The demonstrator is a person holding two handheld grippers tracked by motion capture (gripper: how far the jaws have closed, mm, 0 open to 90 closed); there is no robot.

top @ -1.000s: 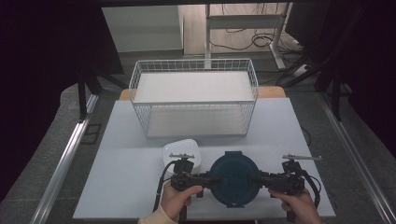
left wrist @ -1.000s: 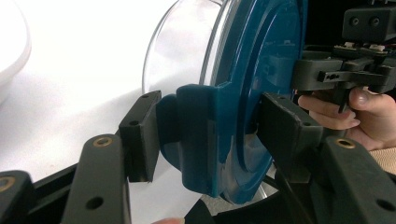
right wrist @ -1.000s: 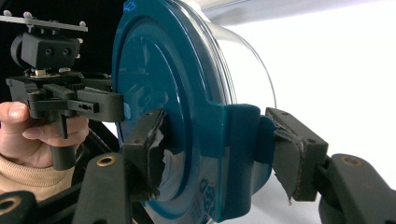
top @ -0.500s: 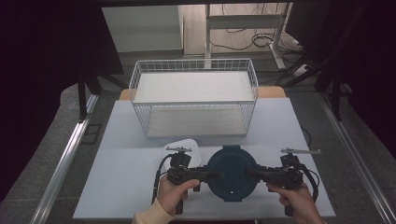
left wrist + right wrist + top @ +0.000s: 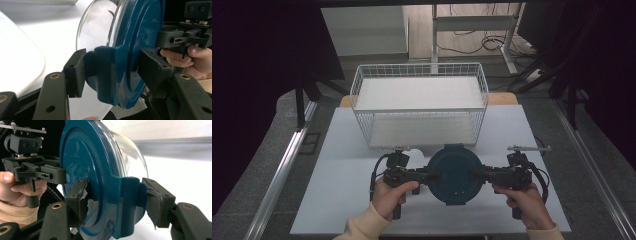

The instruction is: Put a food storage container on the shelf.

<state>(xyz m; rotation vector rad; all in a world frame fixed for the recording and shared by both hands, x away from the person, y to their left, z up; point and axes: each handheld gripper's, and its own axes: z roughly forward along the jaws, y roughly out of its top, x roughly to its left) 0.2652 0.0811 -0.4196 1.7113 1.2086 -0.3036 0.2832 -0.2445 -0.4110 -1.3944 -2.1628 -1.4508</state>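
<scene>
On the left, the left gripper is clamped onto a side clip of the round blue lid; in the left gripper view its jaws pinch that blue latch from both sides. Just behind the gripper a small white object lies on the white table. In the middle, the lid sits on a clear glass bowl, the container held level between both tools just in front of the white wire basket. Over on the right, the right gripper grips the opposite clip, jaws closed tight on it, worn padding showing on its fingers.
</scene>
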